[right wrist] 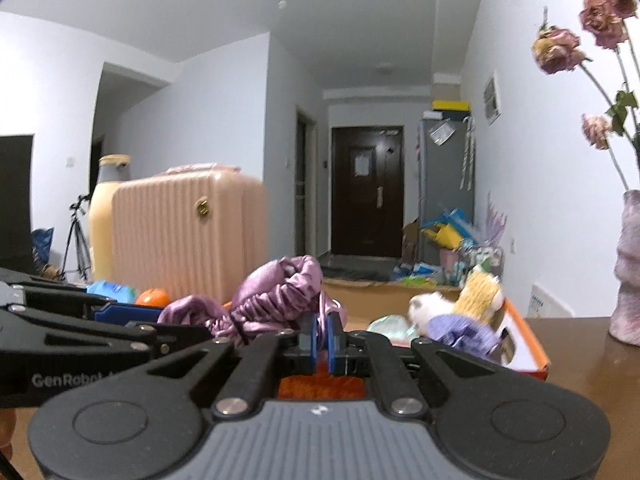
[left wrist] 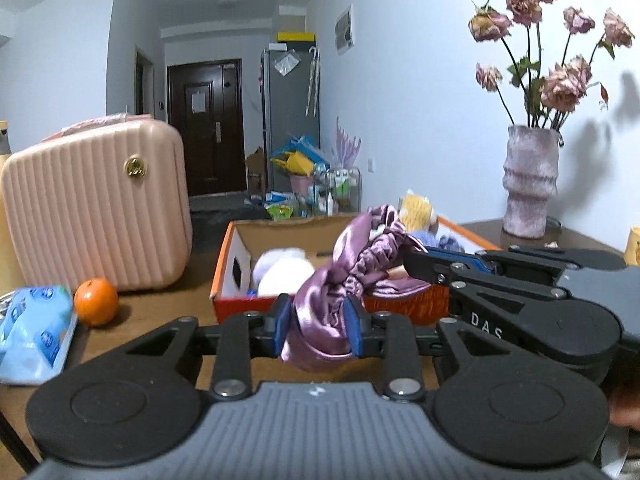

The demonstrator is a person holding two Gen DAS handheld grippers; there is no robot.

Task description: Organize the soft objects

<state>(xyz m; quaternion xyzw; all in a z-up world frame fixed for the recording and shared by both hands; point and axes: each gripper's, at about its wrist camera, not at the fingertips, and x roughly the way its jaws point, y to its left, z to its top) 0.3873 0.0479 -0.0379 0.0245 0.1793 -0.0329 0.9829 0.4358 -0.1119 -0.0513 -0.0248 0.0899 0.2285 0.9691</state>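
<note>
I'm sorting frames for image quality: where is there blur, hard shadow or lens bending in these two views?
Left wrist view: the tissue pack at the left edge is smeared, the dried flowers throw hard dark shadows on the wall, and the walls bow with the fisheye. Right wrist view: softer overall, with the plush toy in the orange box and the purple satin fabric motion-blurred.

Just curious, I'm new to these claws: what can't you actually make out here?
- Left view: box contents partly hidden by the purple satin cloth.
- Right view: vase cut off by the edge.
- Right view: plush toy blurred.
- Both views: door note too small.
</note>
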